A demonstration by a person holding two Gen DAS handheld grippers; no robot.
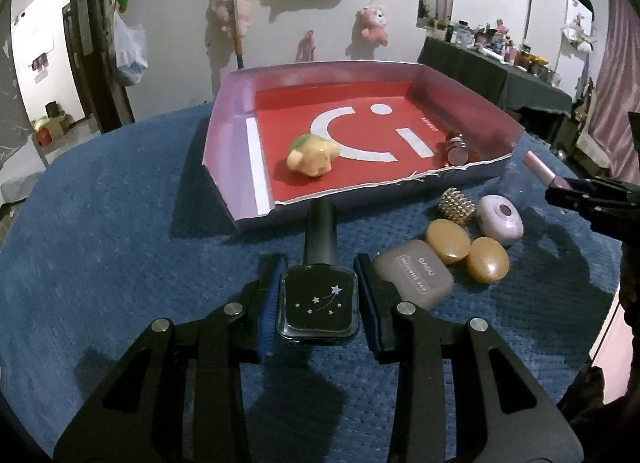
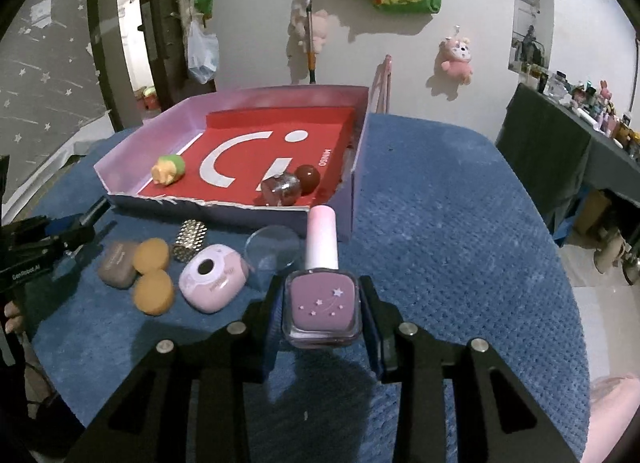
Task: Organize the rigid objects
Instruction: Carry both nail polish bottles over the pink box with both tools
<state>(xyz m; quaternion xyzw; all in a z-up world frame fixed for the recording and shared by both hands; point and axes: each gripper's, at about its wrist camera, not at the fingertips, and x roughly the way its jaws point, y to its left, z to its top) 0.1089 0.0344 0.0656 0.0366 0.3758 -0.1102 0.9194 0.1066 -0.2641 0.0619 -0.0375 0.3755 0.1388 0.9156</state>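
My left gripper [image 1: 318,295] is shut on a black nail polish bottle [image 1: 318,303] with a star print, held above the blue cloth in front of the red tray [image 1: 256,167]. My right gripper [image 2: 322,309] is shut on a pink nail polish bottle [image 2: 322,303] with a pale cap, near the tray's front right corner [image 2: 352,199]. The right gripper also shows at the right edge of the left wrist view [image 1: 560,193], the left one at the left edge of the right wrist view [image 2: 86,219].
In the tray lie a yellow-green figurine [image 1: 314,157], a clear perfume bottle [image 2: 282,187] and a dark red ball [image 2: 307,179]. On the cloth lie a taupe case [image 1: 416,277], two tan ovals [image 1: 448,241], a studded gold piece [image 1: 456,207], a lilac case [image 2: 212,283] and a clear disc [image 2: 273,249].
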